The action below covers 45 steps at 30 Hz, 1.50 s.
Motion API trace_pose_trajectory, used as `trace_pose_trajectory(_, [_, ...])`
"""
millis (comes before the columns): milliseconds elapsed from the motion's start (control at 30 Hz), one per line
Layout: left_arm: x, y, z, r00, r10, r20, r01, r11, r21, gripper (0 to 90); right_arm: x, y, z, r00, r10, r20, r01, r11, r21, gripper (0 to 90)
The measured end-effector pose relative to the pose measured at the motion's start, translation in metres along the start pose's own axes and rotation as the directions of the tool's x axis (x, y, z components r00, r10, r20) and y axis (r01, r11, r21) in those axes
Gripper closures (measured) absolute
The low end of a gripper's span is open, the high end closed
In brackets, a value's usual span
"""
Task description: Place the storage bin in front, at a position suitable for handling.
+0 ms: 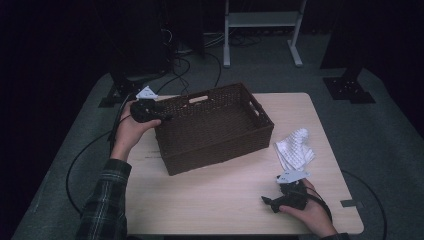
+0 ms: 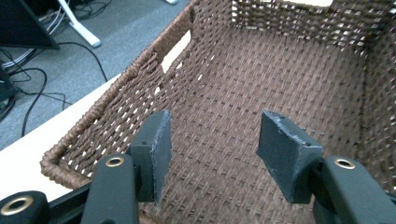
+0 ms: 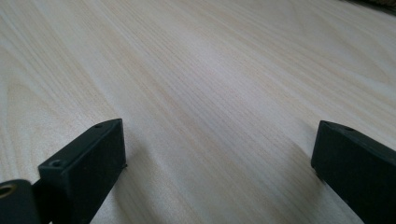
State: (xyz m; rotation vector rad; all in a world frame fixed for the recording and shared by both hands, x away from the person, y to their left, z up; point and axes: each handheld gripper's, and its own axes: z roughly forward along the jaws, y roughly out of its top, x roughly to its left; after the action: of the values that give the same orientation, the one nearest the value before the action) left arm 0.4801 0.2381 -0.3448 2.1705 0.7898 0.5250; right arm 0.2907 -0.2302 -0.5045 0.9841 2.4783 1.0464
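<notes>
Left gripper (image 2: 212,156) hangs agape over the basket (image 1: 215,127) at ten o'clock; right gripper (image 3: 217,163), jaws wide apart, rests on the table (image 1: 215,195) at five o'clock beside the cloth (image 1: 295,147).

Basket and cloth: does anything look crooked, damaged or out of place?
The basket sits askew to the table edges. The white cloth lies crumpled beside it, outside. No damage shows.

a brown wicker basket (image 1: 215,127) sits mid-table (image 1: 210,195). the left gripper (image 1: 146,111) is at the basket's left end. a white cloth (image 1: 296,147) lies right of the basket, just beyond the right gripper (image 1: 286,199) near the front edge.
</notes>
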Motion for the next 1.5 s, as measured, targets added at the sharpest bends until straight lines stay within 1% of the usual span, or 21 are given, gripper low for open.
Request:
trace_pose_trajectory(67, [0.002, 0.001, 0.002, 1.0, -0.002, -0.002, 0.002, 1.0, 0.005, 43.7, 0.0, 0.0, 0.0, 1.0, 0.0, 0.0, 0.0, 1.0, 0.0, 2.4])
trace_pose_trajectory(100, [0.008, 0.001, 0.005, 1.0, -0.009, 0.003, 0.009, 0.9999, -0.004, 44.2, 0.0, 0.0, 0.0, 1.0, 0.001, 0.0, -0.001, 1.0, 0.0, 2.4])
trace_pose_trajectory(167, [0.011, 0.001, 0.007, 0.9999, -0.016, 0.005, 0.016, 0.9999, -0.002, 45.2, 0.0, 0.0, 0.0, 1.0, 0.0, 0.0, 0.0, 1.0, 0.0, 2.4])
trace_pose_trajectory(233, [0.02, 0.002, 0.012, 0.9998, -0.006, -0.017, 0.007, 0.9998, 0.02, 46.0, 0.0, 0.0, 0.0, 1.0, 0.0, 0.0, 0.0, 1.0, 0.0, 2.4])
trace_pose_trajectory(367, [0.033, 0.004, 0.016, 0.9995, -0.007, -0.031, 0.008, 0.9996, 0.027, 46.6, 0.0, 0.0, 0.0, 1.0, 0.0, 0.0, 0.0, 1.0, 0.0, 2.4])
trace_pose_trajectory(400, [0.033, 0.004, 0.016, 0.9995, -0.007, -0.031, 0.008, 0.9996, 0.027, 46.9, 0.0, 0.0, 0.0, 1.0, 0.0, 0.0, 0.0, 1.0, 0.0, 2.4])
trace_pose_trajectory(433, [0.04, 0.005, 0.019, 0.999, -0.003, -0.044, 0.005, 0.9993, 0.038, 47.2, 0.0, 0.0, 0.0, 1.0, 0.0, 0.0, 0.0, 1.0, 0.0, 2.4])
trace_pose_trajectory(533, [0.045, 0.005, 0.023, 0.999, -0.008, -0.044, 0.01, 0.9995, 0.029, 48.9, 0.0, 0.0, 0.0, 1.0, 0.0, 0.0, 0.0, 1.0, 0.0, 2.4])
trace_pose_trajectory(633, [0.054, 0.006, 0.032, 0.998, 0.009, -0.063, -0.004, 0.9974, 0.072, 50.0, 0.0, 0.0, 0.0, 1.0, -0.001, -0.001, 0.001, 1.0, 0.0, 2.4])
trace_pose_trajectory(667, [0.06, 0.006, 0.037, 0.9986, 0.0, -0.053, 0.003, 0.9984, 0.056, 51.2, 0.0, 0.0, 0.0, 1.0, -0.002, -0.002, 0.002, 1.0, 0.0, 2.4])
trace_pose_trajectory(700, [0.063, 0.006, 0.04, 0.9988, -0.004, -0.05, 0.007, 0.9982, 0.059, 52.1, 0.0, 0.0, 0.0, 1.0, -0.002, -0.002, 0.002, 1.0, 0.0, 2.4])
trace_pose_trajectory(733, [0.065, 0.006, 0.044, 0.9988, -0.009, -0.048, 0.012, 0.9968, 0.079, 52.1, 0.0, 0.0, 0.0, 1.0, -0.003, -0.003, 0.003, 1.0, 0.0, 2.4])
trace_pose_trajectory(767, [0.067, 0.006, 0.047, 0.9987, -0.002, -0.05, 0.007, 0.996, 0.089, 52.2, -0.001, 0.0, 0.0, 1.0, -0.004, -0.003, 0.004, 1.0, -0.001, 2.4])
trace_pose_trajectory(800, [0.068, 0.005, 0.05, 0.9988, -0.012, -0.048, 0.016, 0.9957, 0.091, 52.4, -0.001, 0.0, 0.0, 1.0, -0.004, -0.003, 0.004, 1.0, 0.0, 2.4])
trace_pose_trajectory(933, [0.073, 0.005, 0.058, 0.9984, -0.014, -0.055, 0.019, 0.9964, 0.082, 54.7, -0.001, 0.0, 0.0, 1.0, -0.004, -0.003, 0.004, 1.0, 0.0, 2.4])
trace_pose_trajectory(1000, [0.076, 0.004, 0.059, 0.998, -0.034, -0.054, 0.037, 0.9977, 0.057, 55.5, -0.001, 0.0, 0.0, 1.0, -0.005, -0.003, 0.005, 1.0, 0.0, 2.4])
trace_pose_trajectory(1067, [0.08, 0.002, 0.06, 0.9969, -0.038, -0.069, 0.042, 0.997, 0.065, 55.5, -0.001, 0.0, 0.0, 1.0, -0.005, -0.003, 0.005, 1.0, 0.0, 2.5])
trace_pose_trajectory(1200, [0.086, -0.004, 0.065, 0.9966, -0.052, -0.064, 0.057, 0.9949, 0.083, 55.6, -0.001, 0.0, 0.0, 1.0, -0.008, -0.003, 0.008, 1.0, 0.001, 2.4])
trace_pose_trajectory(1233, [0.09, -0.009, 0.069, 0.9961, -0.059, -0.065, 0.065, 0.9931, 0.097, 55.7, -0.001, 0.0, 0.0, 1.0, -0.009, -0.004, 0.009, 1.0, 0.0, 2.4])
trace_pose_trajectory(1333, [0.093, -0.012, 0.071, 0.9945, -0.085, -0.06, 0.09, 0.9927, 0.081, 58.2, -0.001, 0.0, 0.0, 1.0, -0.007, -0.004, 0.007, 1.0, 0.0, 2.4])
trace_pose_trajectory(1500, [0.094, -0.011, 0.071, 0.9952, -0.079, -0.058, 0.084, 0.9921, 0.093, 63.0, -0.001, 0.0, 0.0, 1.0, -0.007, -0.005, 0.007, 1.0, 0.0, 2.5])
